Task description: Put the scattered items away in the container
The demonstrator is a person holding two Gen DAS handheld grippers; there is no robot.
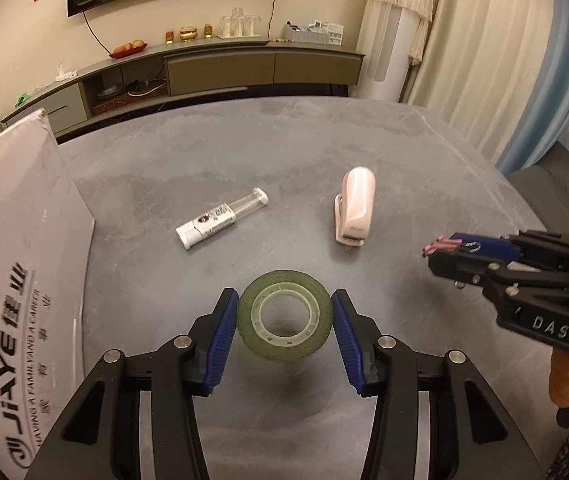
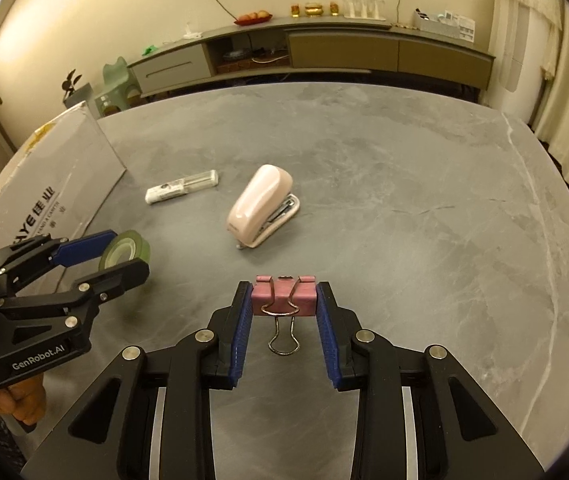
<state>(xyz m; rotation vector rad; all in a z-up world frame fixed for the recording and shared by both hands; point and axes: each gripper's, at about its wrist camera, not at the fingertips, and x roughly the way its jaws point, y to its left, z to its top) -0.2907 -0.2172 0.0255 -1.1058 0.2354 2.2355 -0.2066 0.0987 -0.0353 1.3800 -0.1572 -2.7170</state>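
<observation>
Grey marbled stone forms the tabletop (image 2: 404,184) before us, with a long sideboard (image 2: 324,48) against the cream wall behind. Our left gripper (image 1: 284,322) has its jaws closed on a green roll of adhesive tape with a clear plastic core (image 1: 284,320), lifted above the near edge. Our right gripper (image 2: 283,300) clamps a pink binder clip with wire handles (image 2: 283,298). A pale pink stapler (image 2: 262,204) and a white glue tube with a clear end (image 2: 180,187) lie near the tabletop's middle. A white printed cardboard box (image 1: 16,280) stands at the left edge.
</observation>
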